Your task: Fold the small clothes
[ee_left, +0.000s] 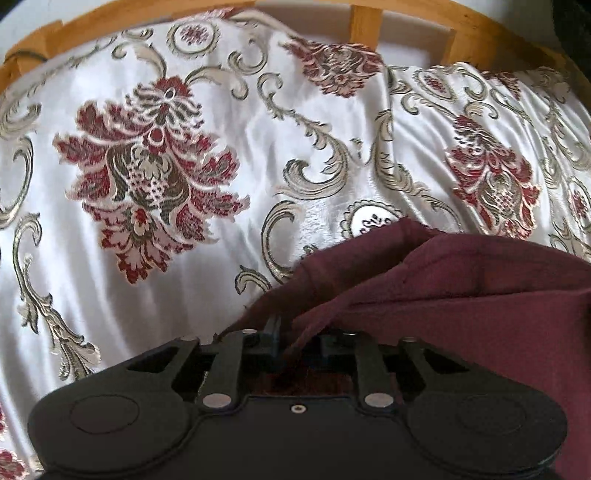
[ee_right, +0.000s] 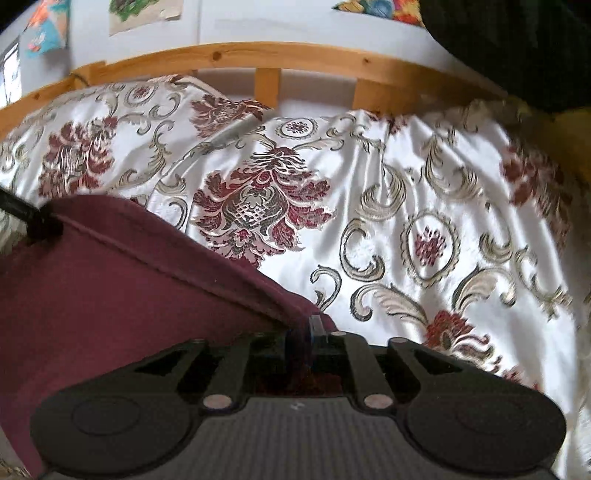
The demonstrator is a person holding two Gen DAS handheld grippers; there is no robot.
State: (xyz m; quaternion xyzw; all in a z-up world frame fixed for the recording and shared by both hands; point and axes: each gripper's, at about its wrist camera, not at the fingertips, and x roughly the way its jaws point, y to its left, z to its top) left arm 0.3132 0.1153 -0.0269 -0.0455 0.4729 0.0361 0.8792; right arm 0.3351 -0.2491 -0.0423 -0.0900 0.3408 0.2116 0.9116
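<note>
A big bed cover (ee_left: pixel 258 155) with red flowers and curly leaves fills the space past both sets of jaws, and a wooden bed frame (ee_right: pixel 236 59) runs along its far edge. Some bright pictures (ee_right: pixel 48 33) hang on the wall above the frame. A dark red cloth (ee_right: pixel 110 280) is the thing to fold, and it hangs between the two tools, lifted off the cover. The left gripper (ee_left: pixel 291 343) has its jaws pressed together on one bunched bit of the cloth, which spreads out to the right of its jaws. The right gripper (ee_right: pixel 306 339) has its jaws pinching the corner by the hem, with the cloth spreading out to the left. The cloth looks soft, light and floppy, so it will sag and crease if it is let loose. The sewn edge and the corners look like the best places to hold, because they are thicker and less likely to slip
</note>
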